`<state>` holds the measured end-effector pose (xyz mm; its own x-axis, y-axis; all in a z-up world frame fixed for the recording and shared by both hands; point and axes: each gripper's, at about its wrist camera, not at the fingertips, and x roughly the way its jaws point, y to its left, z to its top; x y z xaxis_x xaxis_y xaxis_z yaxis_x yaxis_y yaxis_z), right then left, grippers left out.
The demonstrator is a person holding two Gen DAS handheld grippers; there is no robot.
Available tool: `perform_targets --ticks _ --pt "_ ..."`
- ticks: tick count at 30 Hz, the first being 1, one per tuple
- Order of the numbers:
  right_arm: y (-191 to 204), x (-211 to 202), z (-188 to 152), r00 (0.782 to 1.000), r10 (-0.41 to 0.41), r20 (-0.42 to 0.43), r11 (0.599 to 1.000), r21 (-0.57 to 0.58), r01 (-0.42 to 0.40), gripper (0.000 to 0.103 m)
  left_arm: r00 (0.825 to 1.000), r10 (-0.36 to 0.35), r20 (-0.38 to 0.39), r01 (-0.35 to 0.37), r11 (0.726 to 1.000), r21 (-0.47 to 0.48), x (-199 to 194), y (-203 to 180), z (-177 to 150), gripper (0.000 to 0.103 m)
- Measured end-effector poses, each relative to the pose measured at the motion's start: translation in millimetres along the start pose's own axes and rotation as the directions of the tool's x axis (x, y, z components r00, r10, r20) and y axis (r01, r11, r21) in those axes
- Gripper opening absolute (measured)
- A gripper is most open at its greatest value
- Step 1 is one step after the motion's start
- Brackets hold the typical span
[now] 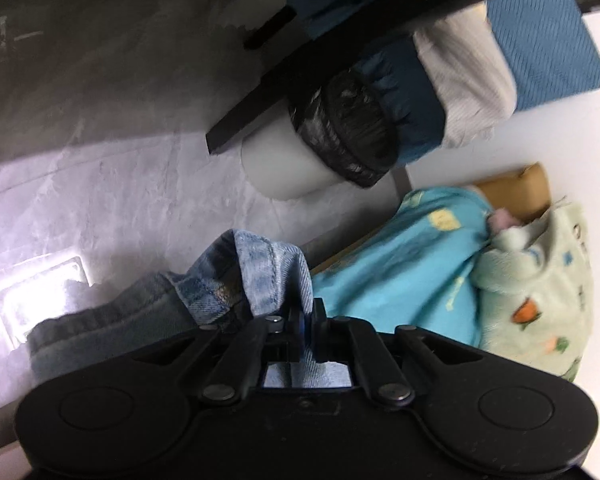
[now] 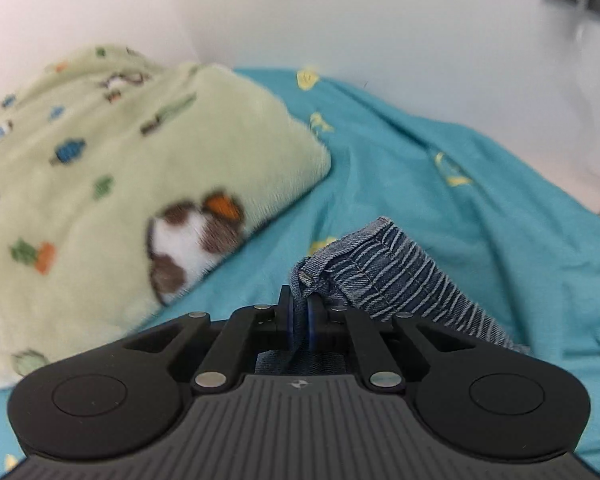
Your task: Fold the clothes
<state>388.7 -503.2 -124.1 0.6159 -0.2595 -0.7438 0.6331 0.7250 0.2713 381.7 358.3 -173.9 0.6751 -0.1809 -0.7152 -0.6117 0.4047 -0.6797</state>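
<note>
Left hand-held gripper (image 1: 303, 312) is pressed together, pinching a fold of 1 denim garment (image 1: 256, 276); light-washed hem bunches up just above the fingers, rest of it trails off to the left w/ a darker grey-blue part. Right hand-held gripper (image 2: 302, 308) is likewise pinched shut on denim (image 2: 384, 276), here an elastic, gathered waistband edge w/ pale stripes, running off to the right of the fingers. Landmark = the teal sheet (image 2: 440, 200) w/ yellow prints: in the right view the denim hangs over it, touching or not can't tell. 1 pale-green fleece blanket (image 2: 100, 168) w/ small animal prints lies on the sheet, to its left in that view; in the left view the same blanket (image 1: 540, 280) is right of the sheet (image 1: 412, 272). Beyond the sheet in the left view: 1 white bin w/ black liner (image 1: 332, 140), 1 brown cardboard box edge (image 1: 520, 184), folded blue & white textiles (image 1: 480, 72) under a black frame. Floor (image 1: 120, 120) grey, mottled, w/ 1 bright glare patch. Wall (image 2: 340, 12) plain white. Both views blurred.
</note>
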Motion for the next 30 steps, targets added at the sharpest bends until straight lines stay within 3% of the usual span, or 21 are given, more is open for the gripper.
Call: perform_targets --ticks 3,5,7,9,11,15,20,26,30 --pt "0 6 -6 1.0 0.006 0.014 0.999 -0.036 -0.006 0.006 0.999 -0.028 -0.029 0.029 0.999 0.039 6 7 1 0.006" --pt "-1 -1 -8 1.0 0.017 0.026 0.998 -0.057 -0.016 0.01 0.997 -0.073 -0.035 0.074 0.996 0.05 -4 14 0 0.026" --pt "-1 -10 -9 0.999 0.03 0.035 0.997 -0.078 -0.027 0.025 0.994 -0.11 -0.021 0.111 0.993 0.05 -19 20 -3 0.041" --pt "1 -23 -12 0.998 0.041 0.045 0.995 -0.095 -0.037 0.041 0.988 -0.155 -0.027 0.156 0.987 0.031 -36 31 -8 0.048" --pt "2 -42 -19 0.997 0.042 0.057 0.993 -0.116 -0.035 0.043 0.982 -0.183 -0.054 0.184 0.983 0.002 -53 47 -14 0.055" --pt "1 -83 -42 0.997 0.05 0.061 0.983 -0.178 -0.039 0.049 0.966 -0.243 -0.093 0.23 0.965 -0.127 -83 92 -29 0.057" --pt "-12 -133 -81 0.996 0.084 0.035 0.974 -0.212 -0.075 0.05 0.935 -0.337 -0.11 0.288 0.903 -0.318 -96 141 -46 0.065" --pt "-23 -177 -133 0.994 0.108 -0.009 0.973 -0.204 -0.108 0.051 0.924 -0.343 -0.167 0.254 0.879 -0.404 -74 162 -63 0.065" --pt "-22 -192 -162 0.99 0.137 -0.025 0.975 -0.175 -0.139 0.051 0.915 -0.383 -0.126 0.292 0.846 -0.446 -50 164 -62 0.064"
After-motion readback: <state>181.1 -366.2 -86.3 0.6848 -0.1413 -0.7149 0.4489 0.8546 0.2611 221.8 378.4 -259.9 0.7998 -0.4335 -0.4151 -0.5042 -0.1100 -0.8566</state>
